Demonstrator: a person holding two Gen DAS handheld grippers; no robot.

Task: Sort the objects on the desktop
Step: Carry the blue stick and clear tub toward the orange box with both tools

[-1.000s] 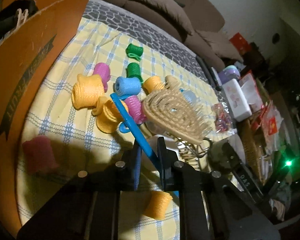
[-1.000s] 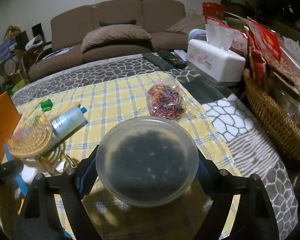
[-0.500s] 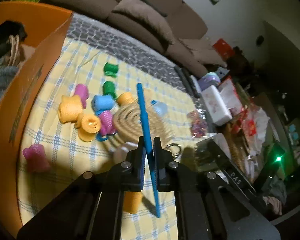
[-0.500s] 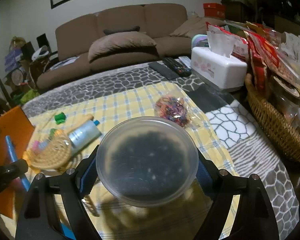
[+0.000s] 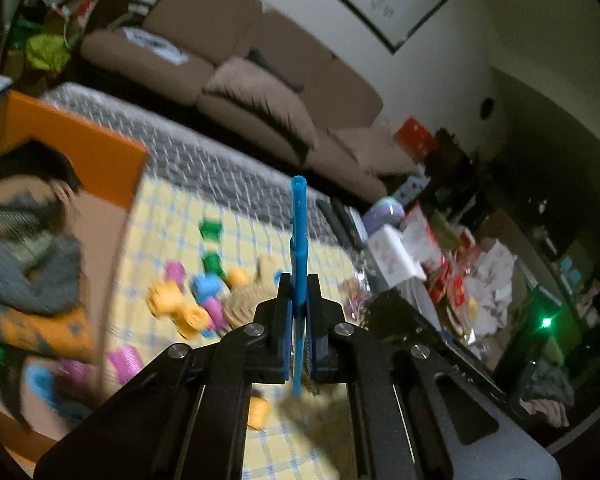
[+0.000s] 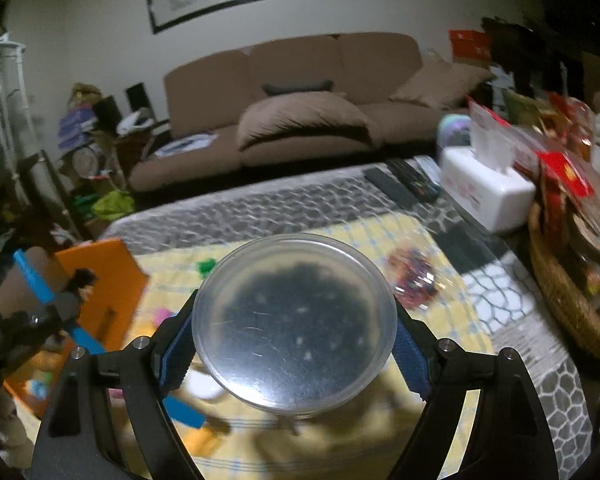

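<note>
My left gripper [image 5: 299, 300] is shut on a blue comb [image 5: 299, 232] and holds it upright, high above the yellow checked cloth [image 5: 160, 216]. The comb also shows in the right wrist view [image 6: 34, 280]. My right gripper [image 6: 292, 340] is shut on a round clear plastic container [image 6: 292, 320] with dark contents, held above the cloth. Several coloured hair rollers [image 5: 204, 284] and a woven brush [image 5: 248, 296] lie on the cloth below. An orange box [image 5: 80, 152] with clothes and rollers stands at the left.
A bag of coloured hair ties [image 6: 414, 280] lies on the cloth. A white tissue box [image 6: 484, 188], remotes [image 6: 404, 184] and a wicker basket [image 6: 564, 300] stand at the right. A brown sofa [image 6: 300, 112] is behind.
My left gripper has risen with the blue comb and swung towards the orange box. My right gripper has lifted the clear container higher above the cloth.
</note>
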